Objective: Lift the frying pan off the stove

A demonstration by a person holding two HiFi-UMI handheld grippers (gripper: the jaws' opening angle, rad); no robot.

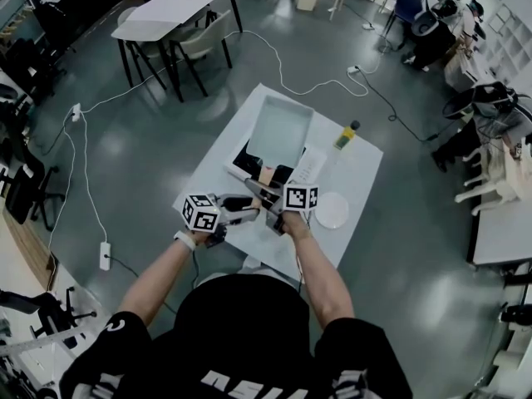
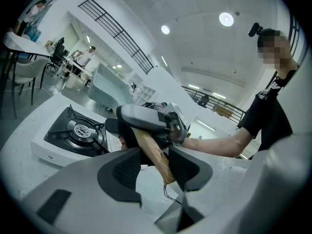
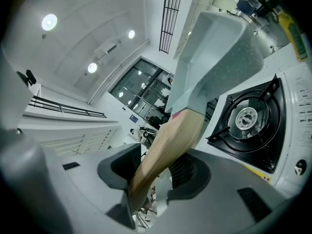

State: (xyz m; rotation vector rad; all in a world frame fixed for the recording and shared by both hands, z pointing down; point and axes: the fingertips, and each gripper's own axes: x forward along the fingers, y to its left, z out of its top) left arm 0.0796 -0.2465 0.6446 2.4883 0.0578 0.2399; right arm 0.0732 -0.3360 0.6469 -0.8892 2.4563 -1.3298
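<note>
the pan is hanging in the air above the stove, tilted and clear of the burner, with its wooden handle pointing back toward the person. both grippers are clamping that handle. the right gripper is pinching it with the jaws pressed on either side, the wood running up between them to the pan's pale body. the left gripper is gripping the free end of the handle, its pads touching the wood, just behind the right one. the two are sitting nearly against each other over the near edge of the table.

around them, a white plate is lying just beside the right gripper, a printed sheet is resting against the stove's right side, and a yellow-green bottle is standing near the table's far right corner, apart from the pan. nothing is sitting between pan and burner — the black grate is showing bare under it in the right gripper view. on the floor beyond, a white cable is snaking past a second table with chairs.
</note>
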